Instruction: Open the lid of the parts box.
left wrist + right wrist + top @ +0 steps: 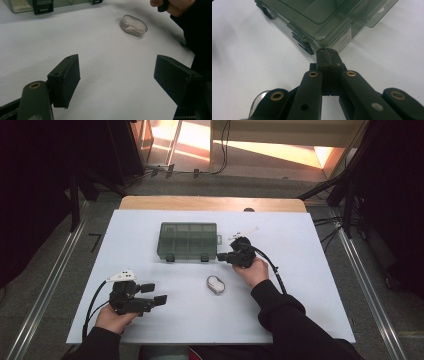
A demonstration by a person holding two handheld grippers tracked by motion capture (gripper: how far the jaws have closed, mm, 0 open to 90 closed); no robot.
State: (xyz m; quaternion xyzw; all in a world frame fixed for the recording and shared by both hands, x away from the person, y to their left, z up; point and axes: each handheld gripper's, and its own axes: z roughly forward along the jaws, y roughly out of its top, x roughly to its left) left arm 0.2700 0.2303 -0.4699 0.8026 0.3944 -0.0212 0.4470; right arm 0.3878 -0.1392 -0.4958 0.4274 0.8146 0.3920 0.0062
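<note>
Dark-sleeved forearms hold two hand-held grippers over the white worktop (300, 285).
Left hand-held gripper (154, 294) rests with jaws spread wide, empty. Right hand-held gripper (220, 256) has its jaws pressed together on nothing, tips at the front right corner of the green compartment box (188, 240); a small clear oval case (215, 284) lies between the hands.

high view: above, looking down | tool views: low, close over table (300, 270) | shared: compartment box (188, 240)
</note>
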